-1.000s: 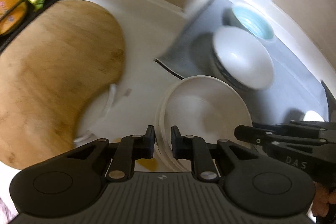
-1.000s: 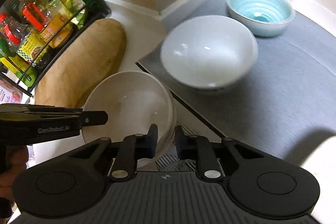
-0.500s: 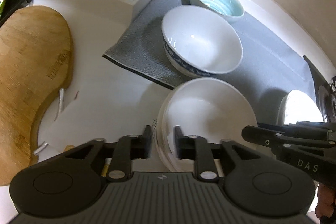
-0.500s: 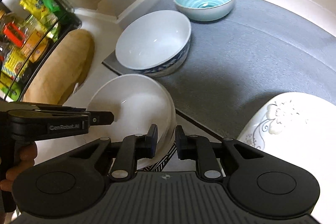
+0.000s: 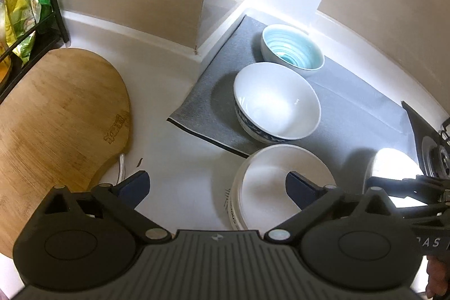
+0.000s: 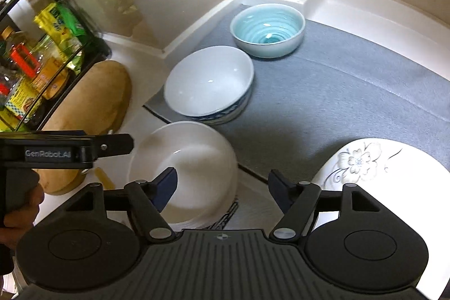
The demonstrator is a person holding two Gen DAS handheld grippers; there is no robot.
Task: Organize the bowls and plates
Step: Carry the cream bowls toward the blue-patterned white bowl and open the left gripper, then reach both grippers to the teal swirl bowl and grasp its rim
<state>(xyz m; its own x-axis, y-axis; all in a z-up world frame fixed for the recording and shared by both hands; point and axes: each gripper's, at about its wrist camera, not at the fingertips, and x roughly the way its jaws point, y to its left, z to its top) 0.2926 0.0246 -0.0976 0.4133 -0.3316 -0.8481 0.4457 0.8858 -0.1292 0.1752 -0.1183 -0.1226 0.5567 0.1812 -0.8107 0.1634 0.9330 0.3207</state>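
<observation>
Hovering over a white counter, both grippers point steeply down at a stack of white plates that rests at the near edge of a grey mat.

The left gripper has just been opening and its jaws now stand released, spread wide. One finger is over bare counter beside the stack, the other over the top plate's inside. Neither pad presses on anything.

The right gripper has also just been opening, and its jaws are released too. Its left finger sits over the top plate, its right finger over the mat's edge; the stack's rim lies between them, ungrasped. From the right wrist view the left gripper's side shows at the picture's left, held by a hand.

Behind the stack, on the mat, stands a white bowl with a blue pattern around its outside, close to the plates; whether they touch I cannot tell. Just behind it, near the wall corner, stands a pale blue bowl with ringed ridges inside. A flowered plate lies on the mat to the right, apart from the stack.

Left of the mat lies a wooden board, and behind that a black wire rack holding bottles and packets.
</observation>
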